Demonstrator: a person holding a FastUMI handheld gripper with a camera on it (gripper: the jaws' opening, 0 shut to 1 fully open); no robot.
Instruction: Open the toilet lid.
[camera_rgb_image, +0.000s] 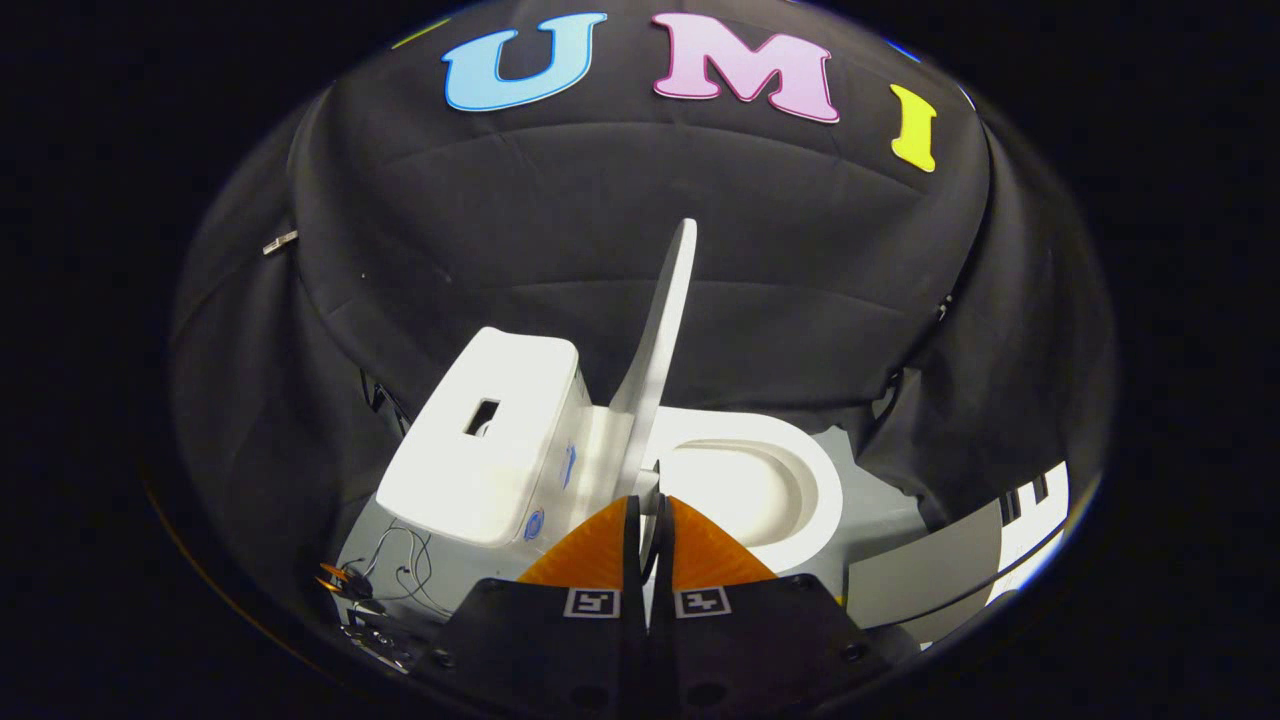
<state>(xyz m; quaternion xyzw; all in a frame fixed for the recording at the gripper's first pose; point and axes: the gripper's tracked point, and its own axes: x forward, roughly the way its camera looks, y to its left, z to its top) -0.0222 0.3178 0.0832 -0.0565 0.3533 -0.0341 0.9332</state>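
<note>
Standing almost upright, the thin white plastic toilet lid (660, 340) rises edge-on just ahead of the gripper (647, 512), its lower edge caught between the two fingertips. The jaws are nearly closed, with only a narrow slit left between them, and both fingers seem to press on that lower edge of the lid, though the exact contact is partly hidden by the fingers themselves. Judging by the lid's steep angle, the opening looks nearly complete, so the step in hand is to carry the lid the last little way back toward the boxy white toilet tank (490, 440), which sits beyond the fingers and to their left with a small rectangular hole in its top. To do this well, the pinch should stay firm but not crushing, and the push should follow the hinge's arc rather than drag sideways, since a thin panel held by its edge could twist or slip out. Letting go only once the lid leans past vertical should keep it from dropping back. Beyond the fingers to the right lies the open white oval toilet bowl (760, 480), its rim exposed. Near the fingers on the left, a tangle of thin wires (400, 565) rests on the grey floor (880, 510).
</note>
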